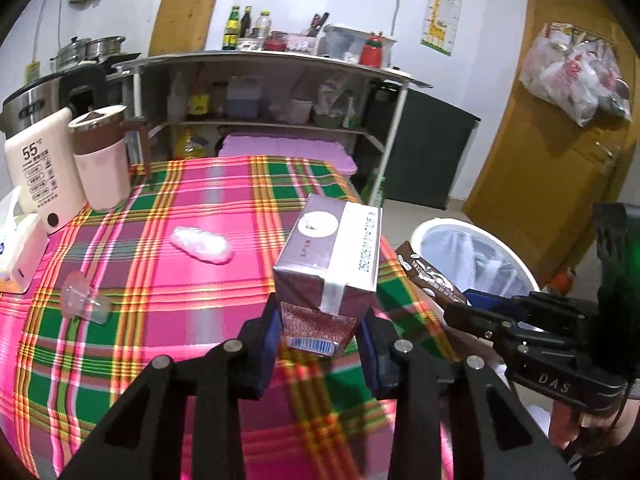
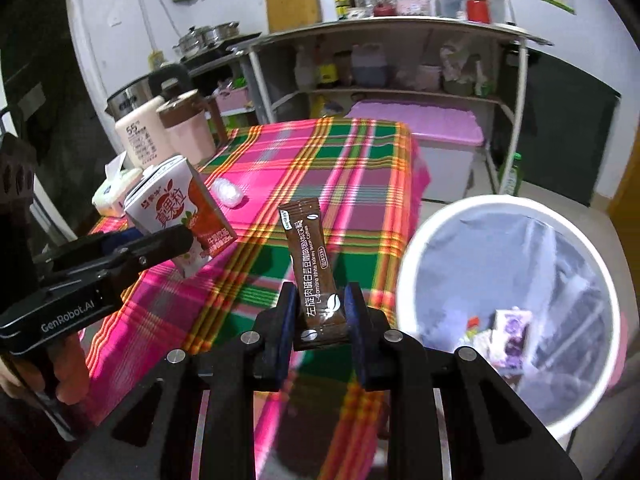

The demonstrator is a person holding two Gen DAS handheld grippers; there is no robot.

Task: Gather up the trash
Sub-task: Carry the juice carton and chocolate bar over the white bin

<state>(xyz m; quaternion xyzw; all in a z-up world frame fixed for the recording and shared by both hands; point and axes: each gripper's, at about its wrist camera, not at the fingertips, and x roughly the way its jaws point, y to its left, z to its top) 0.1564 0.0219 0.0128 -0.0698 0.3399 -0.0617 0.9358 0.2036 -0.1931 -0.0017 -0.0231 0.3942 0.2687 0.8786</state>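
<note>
My left gripper (image 1: 318,334) is shut on a milk carton (image 1: 328,272) and holds it above the plaid tablecloth (image 1: 160,312); the carton also shows in the right wrist view (image 2: 180,216). My right gripper (image 2: 320,320) is shut on a brown coffee sachet (image 2: 314,268), held upright near the table's right edge; the sachet also shows in the left wrist view (image 1: 432,276). A white bin (image 2: 436,240) with a clear liner stands on the floor to the right and holds some trash (image 2: 508,336). A crumpled white wrapper (image 1: 202,244) and a clear plastic cup (image 1: 82,302) lie on the table.
A pink jug (image 1: 102,156), a white 55° appliance (image 1: 38,172) and a tissue pack (image 1: 16,248) stand at the table's left. A metal shelf unit (image 1: 272,92) with bottles is behind. A wooden door (image 1: 560,128) with hanging bags is at the right.
</note>
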